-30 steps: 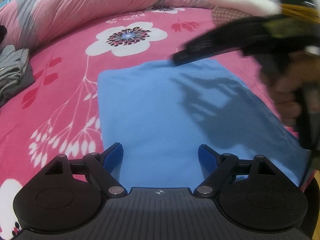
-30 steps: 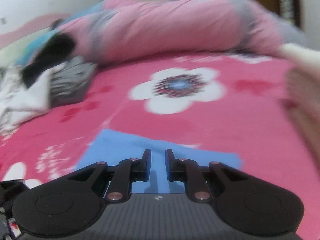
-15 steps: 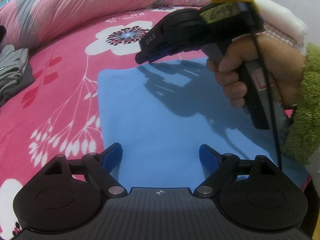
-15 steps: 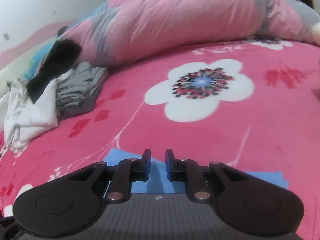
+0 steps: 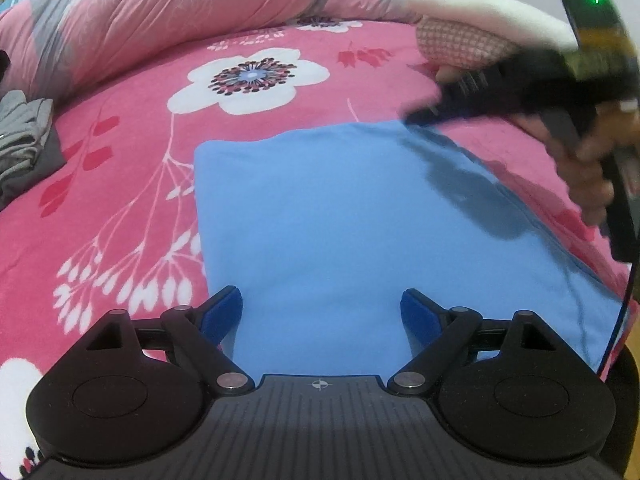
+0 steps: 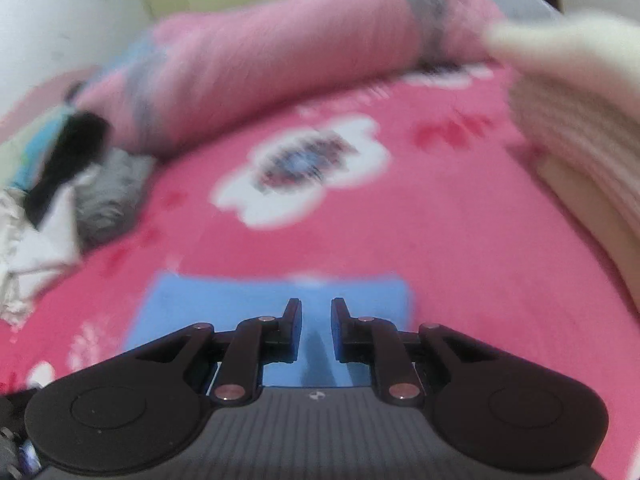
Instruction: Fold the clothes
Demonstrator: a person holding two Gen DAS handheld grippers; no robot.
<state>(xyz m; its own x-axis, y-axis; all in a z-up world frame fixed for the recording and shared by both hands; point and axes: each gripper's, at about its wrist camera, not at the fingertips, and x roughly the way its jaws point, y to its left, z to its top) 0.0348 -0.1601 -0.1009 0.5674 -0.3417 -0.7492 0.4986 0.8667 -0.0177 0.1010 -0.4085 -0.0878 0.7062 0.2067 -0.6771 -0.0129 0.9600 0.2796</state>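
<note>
A folded blue garment (image 5: 360, 220) lies flat on the pink floral bedsheet (image 5: 120, 160). My left gripper (image 5: 322, 308) hovers over its near edge, and its blue-padded jaws are opening wide, gripping nothing. In the left wrist view my right gripper (image 5: 414, 114) is blurred and held by a hand (image 5: 588, 172). Its tip is at the garment's far right corner. The right wrist view is blurred. There the right gripper (image 6: 316, 320) shows a narrow gap between its fingers, with nothing in it, above the blue garment (image 6: 224, 308).
A rolled pink and grey quilt (image 5: 160, 12) runs along the back of the bed. Grey clothes (image 5: 24, 148) lie heaped at the left, with a white cloth (image 6: 32, 240) beside them. A stack of folded pale clothes (image 5: 480, 20) sits at the far right.
The right gripper swung left over the garment's far edge, then back right to its far right corner. The left gripper stayed in place.
</note>
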